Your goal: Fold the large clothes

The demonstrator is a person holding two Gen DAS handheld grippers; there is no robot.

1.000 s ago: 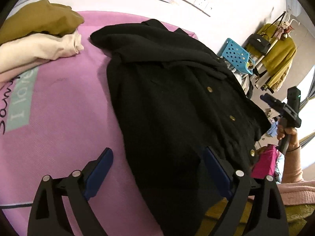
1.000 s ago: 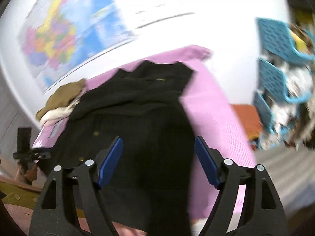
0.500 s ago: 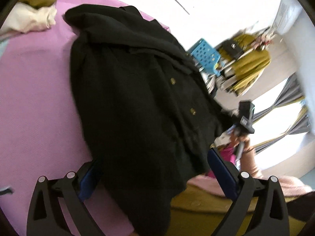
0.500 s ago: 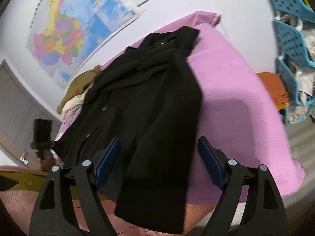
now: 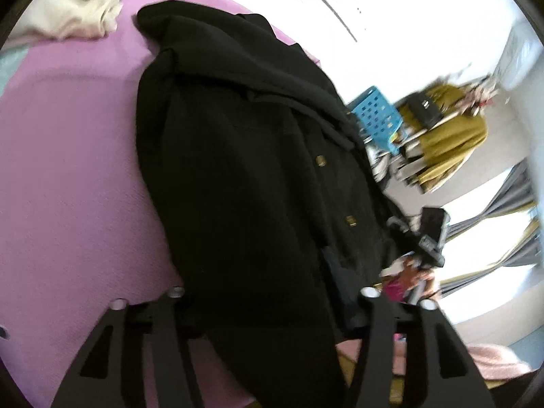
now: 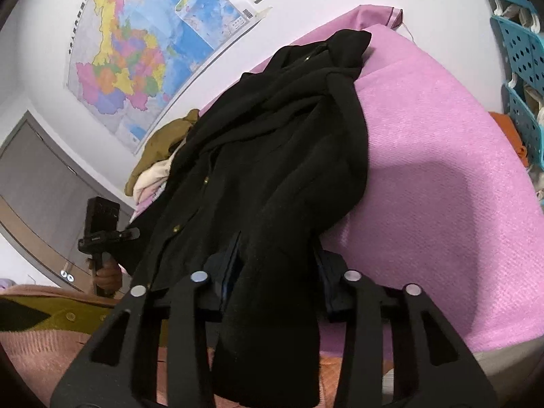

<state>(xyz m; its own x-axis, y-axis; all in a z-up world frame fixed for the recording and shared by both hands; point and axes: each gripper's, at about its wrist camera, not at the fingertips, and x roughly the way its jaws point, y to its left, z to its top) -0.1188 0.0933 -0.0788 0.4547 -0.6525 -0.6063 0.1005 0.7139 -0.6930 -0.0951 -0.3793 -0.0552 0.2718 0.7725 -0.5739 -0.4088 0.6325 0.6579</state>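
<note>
Your black coat (image 6: 272, 156) lies on the pink bedspread (image 6: 442, 170) with its long axis running away from both grippers, collar at the far end near the wall, hem at the near edge and hanging over it. Your left gripper (image 5: 268, 309) and right gripper (image 6: 272, 268) each sit at that hem, 1 at either near corner, so neither hand is nearer; any fold starts from here and goes up the length toward the collar. Both sets of jaws have just been closing, roughly half drawn in, with hem cloth bunched between them; whether the pads press it I cannot tell, the cloth covers them. Count: 1 coat, 2 grippers, 3 brass buttons visible, 1 heap of other garments (image 5: 78, 10) at the far left corner.
</note>
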